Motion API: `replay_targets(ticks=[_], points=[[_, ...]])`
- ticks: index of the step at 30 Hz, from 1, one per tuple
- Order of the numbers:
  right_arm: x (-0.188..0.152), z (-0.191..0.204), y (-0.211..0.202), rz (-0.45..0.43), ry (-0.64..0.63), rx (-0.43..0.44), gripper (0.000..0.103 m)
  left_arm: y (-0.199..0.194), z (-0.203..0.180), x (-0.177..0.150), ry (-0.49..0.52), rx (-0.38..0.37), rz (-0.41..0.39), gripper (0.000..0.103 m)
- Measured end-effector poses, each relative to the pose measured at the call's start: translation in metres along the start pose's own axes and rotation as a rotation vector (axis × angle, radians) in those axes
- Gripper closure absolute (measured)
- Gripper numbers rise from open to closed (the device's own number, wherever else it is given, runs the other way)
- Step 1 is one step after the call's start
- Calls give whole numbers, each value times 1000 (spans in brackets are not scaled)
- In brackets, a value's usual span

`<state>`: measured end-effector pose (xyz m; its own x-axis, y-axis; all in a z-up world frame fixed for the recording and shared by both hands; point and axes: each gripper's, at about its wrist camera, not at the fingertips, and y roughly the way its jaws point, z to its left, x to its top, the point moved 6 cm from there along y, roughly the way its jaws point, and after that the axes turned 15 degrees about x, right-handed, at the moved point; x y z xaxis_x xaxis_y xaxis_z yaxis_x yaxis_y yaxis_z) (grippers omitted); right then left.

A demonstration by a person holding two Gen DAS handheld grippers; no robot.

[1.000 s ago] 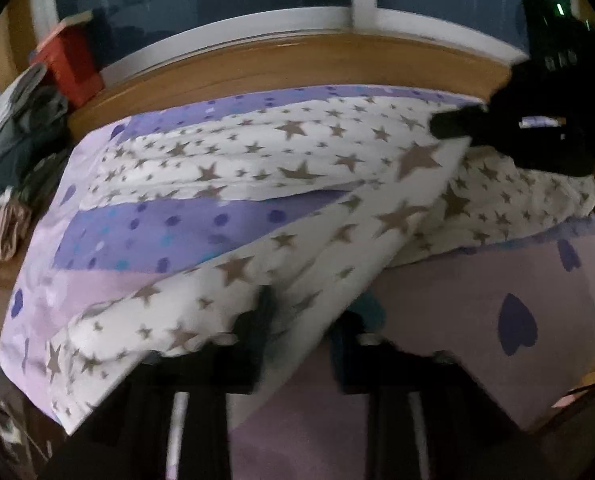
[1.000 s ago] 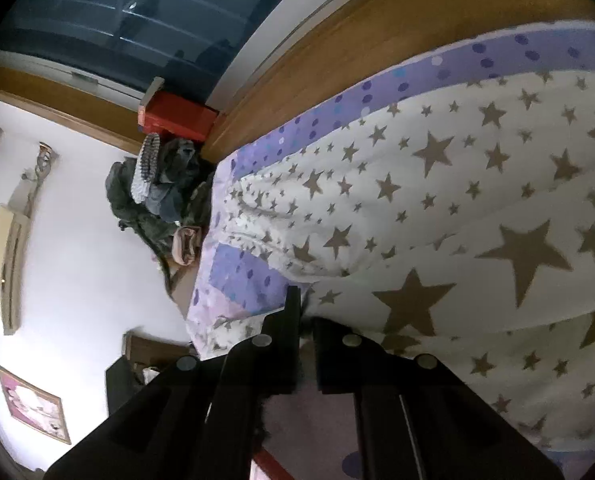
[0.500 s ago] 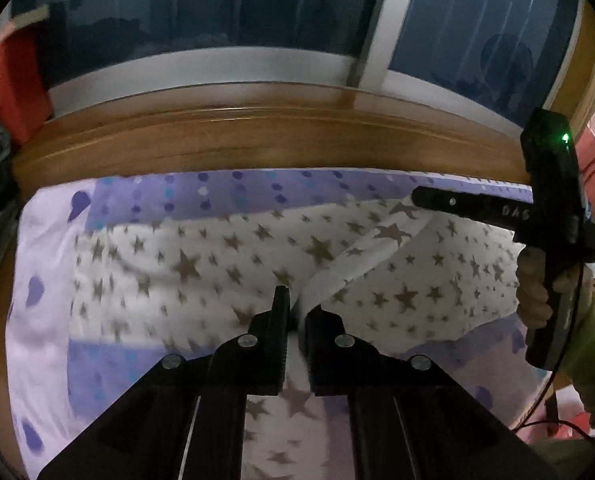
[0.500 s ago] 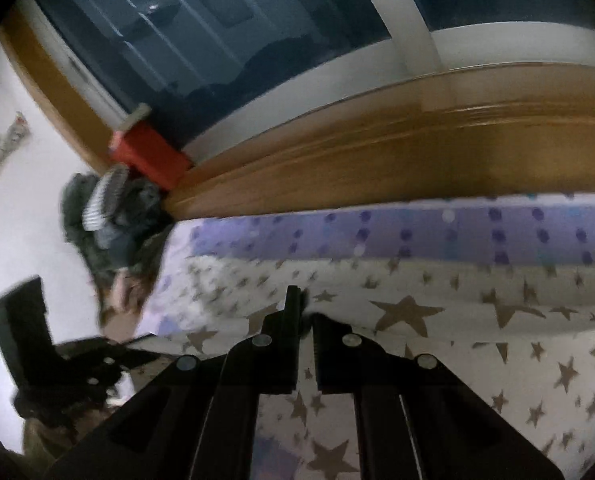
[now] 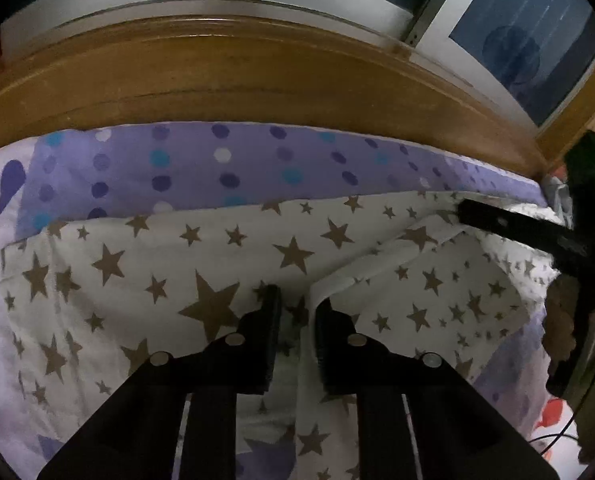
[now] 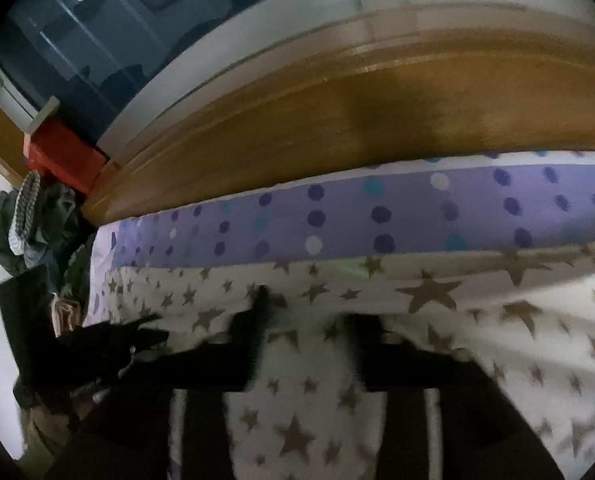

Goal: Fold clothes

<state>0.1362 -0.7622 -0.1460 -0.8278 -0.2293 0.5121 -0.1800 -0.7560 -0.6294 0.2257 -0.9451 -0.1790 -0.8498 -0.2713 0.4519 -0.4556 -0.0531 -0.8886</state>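
A white cloth with brown stars [image 5: 201, 276] lies spread on the purple dotted bed sheet [image 5: 185, 168], its far edge near the wooden ledge. My left gripper [image 5: 297, 300] points down at it. Its jaws are opening, with a folded edge of the cloth lying loose in the gap. Seen blurred, my right gripper [image 6: 305, 312] hovers over the star cloth [image 6: 429, 296]. Its jaws are opening wide, with cloth below them and nothing pinched. In the left wrist view the right gripper's fingers [image 5: 497, 226] lie over the cloth's right corner, held by a hand [image 5: 557, 320].
A wooden ledge [image 5: 257, 76] and a dark window [image 5: 529, 40] run along the bed's far side. A red box [image 6: 63, 156] and a heap of dark clothes [image 6: 37, 224] sit at the bed's left end. The left gripper's body [image 6: 109, 336] shows there too.
Both grippers carried the star cloth toward the far edge of the bed and laid it down. Their jaws, shut on cloth before, have parted; the right stands much wider.
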Motion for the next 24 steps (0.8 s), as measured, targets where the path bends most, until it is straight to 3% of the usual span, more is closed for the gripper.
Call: replay_targets(ticks=[2,10,16,24], points=[[-6,9,-13,-18,-18,-28,43,-2,1,-2,-9,-7,15,84],[-51,36,-46,-47,-83,-92,39,-29,18,-21,-77,-7,41,66],[-95,72,-38,-15,-117,33,39,-58,35,-56,-87,39,38,64],[-145,107,2,89,-55,132,39,-74,45,-81,-47,3,36,64]])
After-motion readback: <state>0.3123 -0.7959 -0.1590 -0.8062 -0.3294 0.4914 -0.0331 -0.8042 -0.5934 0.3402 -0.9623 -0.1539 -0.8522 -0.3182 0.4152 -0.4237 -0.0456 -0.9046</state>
